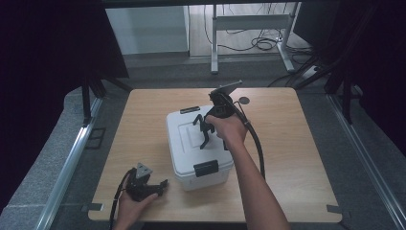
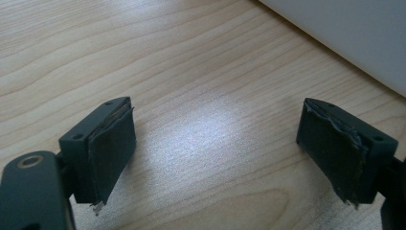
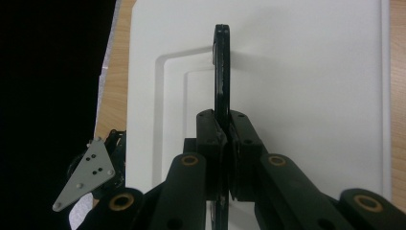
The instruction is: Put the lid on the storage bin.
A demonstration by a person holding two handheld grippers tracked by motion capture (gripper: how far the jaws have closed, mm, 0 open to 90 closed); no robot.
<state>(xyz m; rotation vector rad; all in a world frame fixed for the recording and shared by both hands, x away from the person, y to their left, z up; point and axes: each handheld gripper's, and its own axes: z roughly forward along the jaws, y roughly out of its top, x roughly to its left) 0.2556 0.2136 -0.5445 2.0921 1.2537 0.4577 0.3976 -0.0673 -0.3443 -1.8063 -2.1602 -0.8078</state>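
The right gripper (image 1: 207, 130) is hovering over the lid of the white storage box (image 1: 184, 143), which is sitting at the middle of the wooden table (image 1: 297, 158). In the right gripper view its jaws are clamped on a thin black handle (image 3: 220, 72) that is standing edge-on above the recessed panel of the lid. Judged step: the box is being lifted or carried by this handle, or the handle is just being raised; whether the box is leaving the table cannot be told. The near black latch (image 1: 206, 167) and the far black latch (image 1: 190, 110) both appear to be down, so the lid is likely staying fastened.

The left gripper (image 1: 152, 186) is resting low at the near left of the table, just beside the box's near corner, with its jaws standing wide apart over bare wood and grasping nothing; its pads (image 2: 113, 143) are looking worn at the edges.

Next move, as a judgement: a straight, level pull would be needed, since a narrow grip on a thin handle is letting the box swing.

The surface is pale wood grain. Grey carpet is surrounding the table; dark curtains are hanging at both sides; a desk frame (image 1: 249, 28) with loose cables is standing beyond.
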